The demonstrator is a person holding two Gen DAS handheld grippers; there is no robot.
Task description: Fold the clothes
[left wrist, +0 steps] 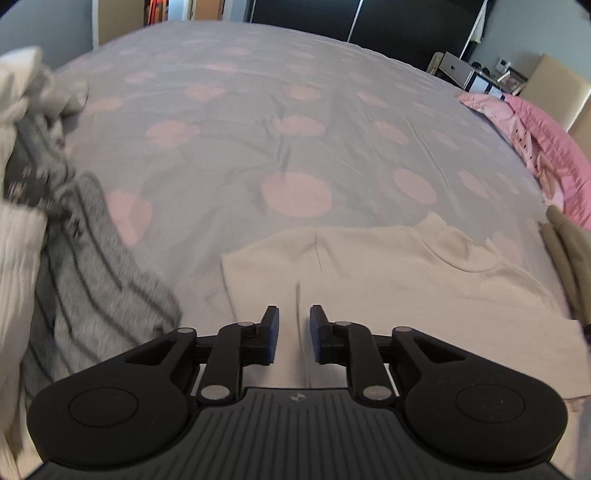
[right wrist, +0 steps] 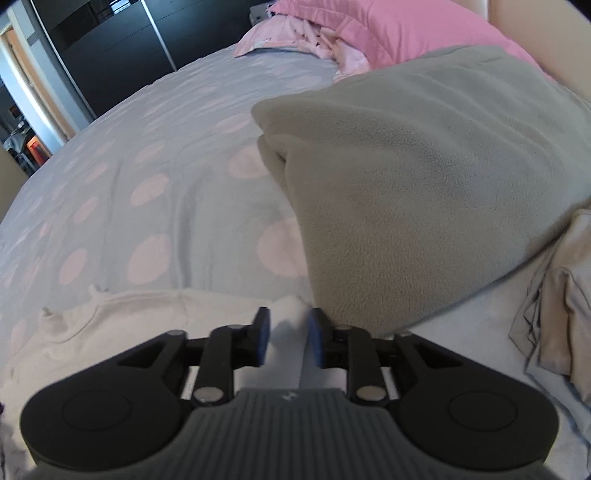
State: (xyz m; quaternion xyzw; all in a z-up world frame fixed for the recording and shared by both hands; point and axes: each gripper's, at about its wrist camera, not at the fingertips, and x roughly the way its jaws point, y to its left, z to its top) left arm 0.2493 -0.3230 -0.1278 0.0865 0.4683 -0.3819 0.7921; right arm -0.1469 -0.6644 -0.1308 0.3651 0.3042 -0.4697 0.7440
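A cream short-sleeved shirt (left wrist: 388,273) lies spread flat on the bed, collar toward the far side. My left gripper (left wrist: 293,314) hovers low over the shirt's near part. Its blue pads stand a little apart and only flat cloth with a crease shows in the gap. In the right wrist view the same shirt (right wrist: 122,317) lies at lower left. My right gripper (right wrist: 288,315) is at the shirt's right edge. A raised bump of cream cloth fills the gap between its pads and touches both.
The bedspread (left wrist: 295,129) is grey with pink dots. A heap of grey striped and white clothes (left wrist: 74,240) lies at left. A folded grey-green fleece (right wrist: 424,166) sits just right of the shirt, with beige garments (right wrist: 561,314) beyond it and pink pillows (right wrist: 388,29) at the head.
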